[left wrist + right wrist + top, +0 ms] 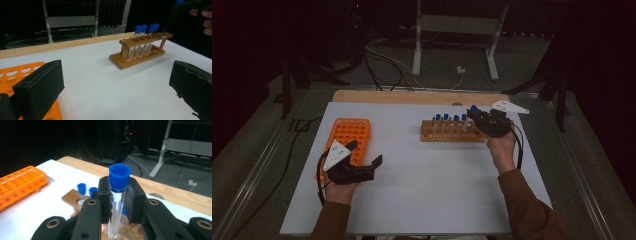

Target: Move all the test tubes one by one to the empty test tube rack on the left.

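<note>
My right gripper (pixel 119 202) is clamped on a tube (pixel 117 207), its jaws pressing the clear glass just under the blue cap (pixel 120 178). In the high view I see that gripper (pixel 477 120) at the right end of the wooden rack (pixel 452 132), with the tube tilted and its lower end at the rack's last hole. Four more blue-capped tubes (pixel 145 40) stand upright in the rack, side by side.

My left gripper (pixel 367 152) has its jaws spread wide with nothing between them. It sits near the table's (pixel 422 190) left side, just beside the orange rack (pixel 349 135), whose corner shows under the left jaw in the left gripper view. The two racks are well apart on the white tabletop, the wooden one farther from me.
</note>
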`<state>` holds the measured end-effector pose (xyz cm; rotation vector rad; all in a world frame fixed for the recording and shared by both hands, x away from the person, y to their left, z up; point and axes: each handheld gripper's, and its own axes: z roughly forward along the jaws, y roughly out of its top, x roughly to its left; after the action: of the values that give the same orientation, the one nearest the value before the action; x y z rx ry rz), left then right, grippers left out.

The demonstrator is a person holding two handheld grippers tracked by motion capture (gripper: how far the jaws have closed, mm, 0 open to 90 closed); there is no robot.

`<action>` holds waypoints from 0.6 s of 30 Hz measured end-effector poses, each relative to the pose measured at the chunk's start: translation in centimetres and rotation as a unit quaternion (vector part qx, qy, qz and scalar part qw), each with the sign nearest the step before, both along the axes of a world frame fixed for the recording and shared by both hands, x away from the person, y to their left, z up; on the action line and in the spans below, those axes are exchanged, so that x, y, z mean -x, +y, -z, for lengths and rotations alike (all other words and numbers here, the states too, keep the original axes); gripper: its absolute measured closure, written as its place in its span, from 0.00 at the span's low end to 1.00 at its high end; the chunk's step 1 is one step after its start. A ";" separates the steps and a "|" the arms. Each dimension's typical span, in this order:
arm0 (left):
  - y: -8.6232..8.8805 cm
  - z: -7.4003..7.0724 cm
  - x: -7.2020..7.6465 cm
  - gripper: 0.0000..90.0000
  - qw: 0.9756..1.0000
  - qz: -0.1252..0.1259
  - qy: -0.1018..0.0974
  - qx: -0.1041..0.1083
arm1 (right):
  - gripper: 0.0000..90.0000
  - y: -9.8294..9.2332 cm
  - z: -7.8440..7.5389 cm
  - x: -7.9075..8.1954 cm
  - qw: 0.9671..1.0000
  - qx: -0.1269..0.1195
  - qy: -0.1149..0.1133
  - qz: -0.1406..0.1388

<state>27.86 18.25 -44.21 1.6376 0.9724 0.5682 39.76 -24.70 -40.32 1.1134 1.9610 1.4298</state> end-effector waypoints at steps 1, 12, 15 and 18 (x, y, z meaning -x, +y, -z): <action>-0.3 -0.1 -0.2 0.00 1.000 0.001 0.001 -0.002 | 0.85 0.4 0.0 0.1 1.000 -0.005 0.004 -0.010; -4.4 0.1 -2.0 0.00 1.000 0.022 0.002 -0.009 | 0.85 3.2 0.5 1.0 0.997 -0.023 0.024 -0.064; -5.0 0.3 -2.4 0.00 1.000 0.028 0.003 -0.010 | 0.85 4.0 0.4 1.4 0.997 -0.021 0.023 -0.077; -6.0 0.5 -2.8 0.00 0.999 0.032 0.004 -0.011 | 0.85 4.9 0.4 1.7 0.996 -0.015 0.024 -0.090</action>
<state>30.63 12.24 -44.71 1.6851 0.9186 0.5312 38.07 -19.84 -40.76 1.0128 2.1261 1.5420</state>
